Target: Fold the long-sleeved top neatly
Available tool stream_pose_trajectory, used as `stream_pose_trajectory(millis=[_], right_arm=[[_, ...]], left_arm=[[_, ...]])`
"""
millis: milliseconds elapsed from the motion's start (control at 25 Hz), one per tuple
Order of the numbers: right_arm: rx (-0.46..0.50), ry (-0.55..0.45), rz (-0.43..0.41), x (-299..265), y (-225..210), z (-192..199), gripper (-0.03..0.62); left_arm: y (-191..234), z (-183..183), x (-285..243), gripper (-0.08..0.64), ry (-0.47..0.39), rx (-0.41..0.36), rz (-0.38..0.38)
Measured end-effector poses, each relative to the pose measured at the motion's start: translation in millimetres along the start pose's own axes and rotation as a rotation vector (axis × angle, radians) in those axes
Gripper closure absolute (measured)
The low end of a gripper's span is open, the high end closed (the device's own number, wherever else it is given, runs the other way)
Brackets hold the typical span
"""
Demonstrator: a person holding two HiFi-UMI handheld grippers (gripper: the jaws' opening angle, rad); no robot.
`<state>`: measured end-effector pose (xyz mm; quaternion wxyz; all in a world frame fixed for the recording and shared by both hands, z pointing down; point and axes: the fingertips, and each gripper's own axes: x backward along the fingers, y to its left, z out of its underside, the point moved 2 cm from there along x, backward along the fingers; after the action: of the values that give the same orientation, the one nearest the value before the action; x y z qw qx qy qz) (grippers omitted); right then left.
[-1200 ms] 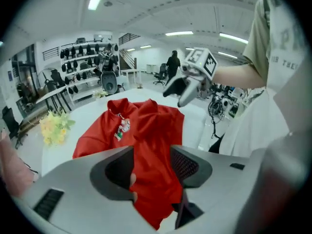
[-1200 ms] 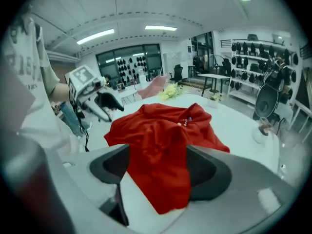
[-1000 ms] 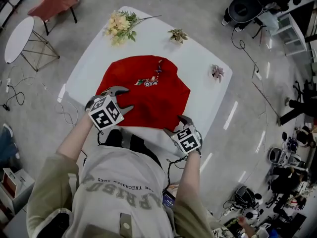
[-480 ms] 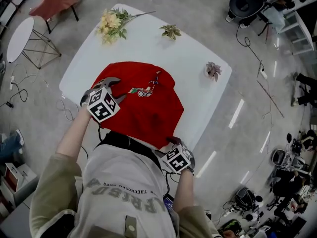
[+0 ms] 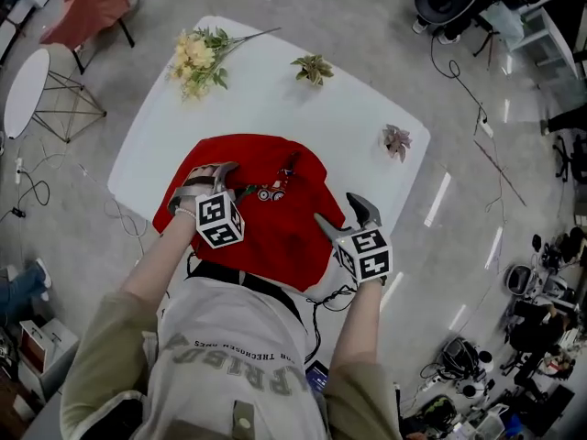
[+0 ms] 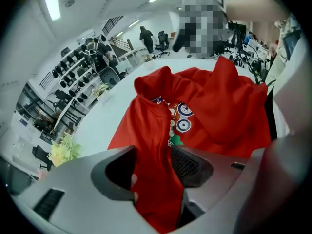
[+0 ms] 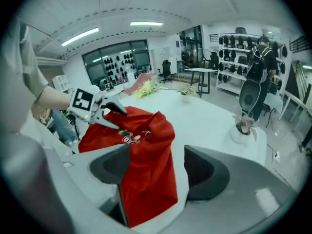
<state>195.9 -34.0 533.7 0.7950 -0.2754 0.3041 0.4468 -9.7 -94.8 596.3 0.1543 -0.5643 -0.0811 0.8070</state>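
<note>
The red long-sleeved top (image 5: 275, 214) lies bunched on the white table (image 5: 348, 126), its cartoon print facing up. My left gripper (image 5: 209, 176) is down on the top's left part. In the left gripper view (image 6: 151, 165) a ridge of red cloth (image 6: 214, 111) fills the gap between its pads, so it is shut on the top. My right gripper (image 5: 347, 216) is at the top's right edge. In the right gripper view (image 7: 158, 172) a flap of the top (image 7: 146, 150) runs between its wide jaws along the left pad, with white table showing beside the right pad.
Yellow flowers (image 5: 197, 55), a small plant (image 5: 313, 68) and a pink flower (image 5: 397, 140) sit at the table's far side and right corner. A round side table (image 5: 23, 90) and a chair (image 5: 87, 3) stand at far left. My body is against the near edge.
The right gripper swung from beyond the near hem up to the top's right edge. The left gripper came down and inward onto the top's left part.
</note>
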Motion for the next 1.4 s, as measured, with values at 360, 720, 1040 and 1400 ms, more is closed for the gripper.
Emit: stream_pose_trajectory(millis=[360, 720, 1040, 1400], right_arm=[[-0.021, 0.135, 0.013, -71.8, -17.3, -7.9, 0.382], [-0.104, 0.014, 0.163, -38.3, -56.3, -54.9, 0.534], [-0.157, 0.08, 0.295, -68.3, -111.6, -76.7, 0.534], [-0.157, 0.217, 0.386, -103.3, -159.1, -70.1, 0.534]], left_arm=[[7.2, -2.9, -2.0, 0.51, -0.069, 0.047, 0.128], [116.6, -25.9, 42.2, 0.526, -0.243, 0.213, 0.035], [185.6, -37.5, -27.4, 0.526, -0.159, 0.357, 0.059], [199.6, -38.0, -84.0, 0.526, -0.047, 0.43, 0.114]])
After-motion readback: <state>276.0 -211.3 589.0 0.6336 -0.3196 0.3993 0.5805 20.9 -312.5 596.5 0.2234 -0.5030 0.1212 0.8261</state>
